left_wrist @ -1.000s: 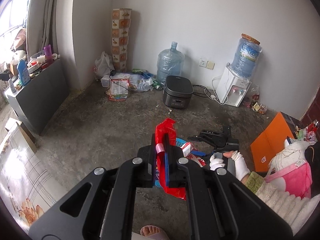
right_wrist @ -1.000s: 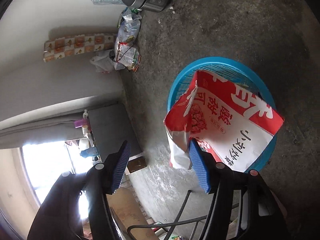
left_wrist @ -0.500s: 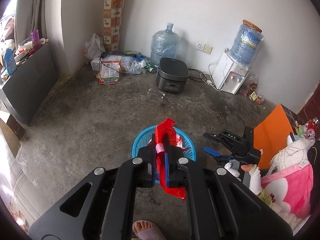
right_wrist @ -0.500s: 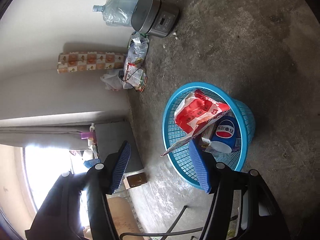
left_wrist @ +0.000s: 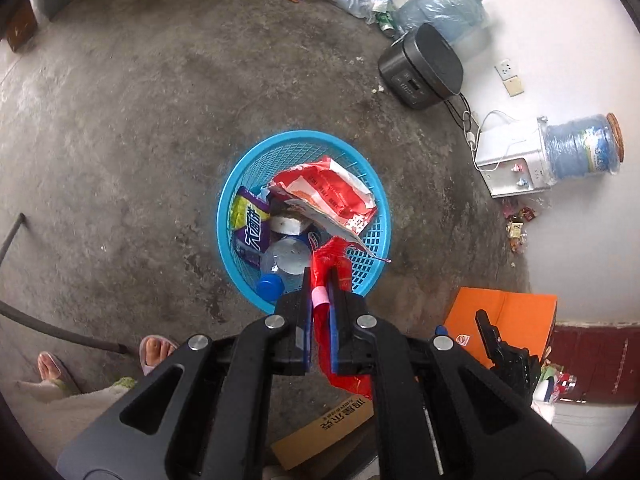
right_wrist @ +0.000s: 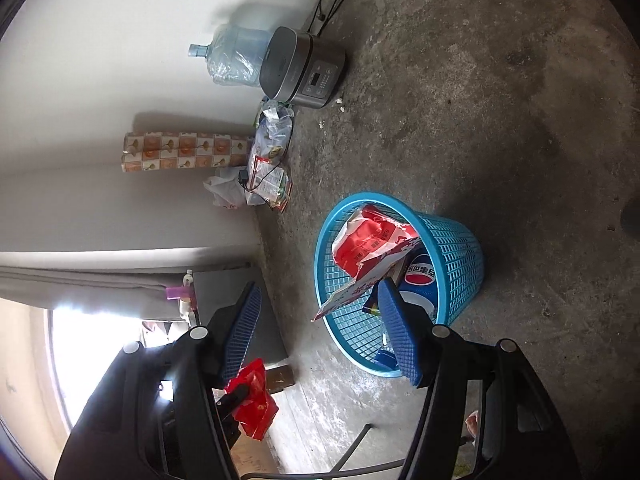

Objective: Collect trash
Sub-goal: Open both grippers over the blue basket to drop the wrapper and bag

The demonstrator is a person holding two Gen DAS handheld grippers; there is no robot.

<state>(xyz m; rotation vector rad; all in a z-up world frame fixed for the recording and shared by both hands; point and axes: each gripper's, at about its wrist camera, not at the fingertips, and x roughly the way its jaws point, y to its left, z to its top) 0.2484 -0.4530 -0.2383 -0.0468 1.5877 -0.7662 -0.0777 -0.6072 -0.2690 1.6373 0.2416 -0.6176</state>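
Left wrist view: my left gripper (left_wrist: 320, 300) pinches a red plastic wrapper (left_wrist: 332, 264) above the blue mesh basket (left_wrist: 240, 176); my right gripper (right_wrist: 316, 320) is spread, holding nothing.

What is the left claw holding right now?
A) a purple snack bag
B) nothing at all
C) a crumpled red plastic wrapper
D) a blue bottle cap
C: the left gripper is shut on a red plastic wrapper, held over the near rim of the blue basket.
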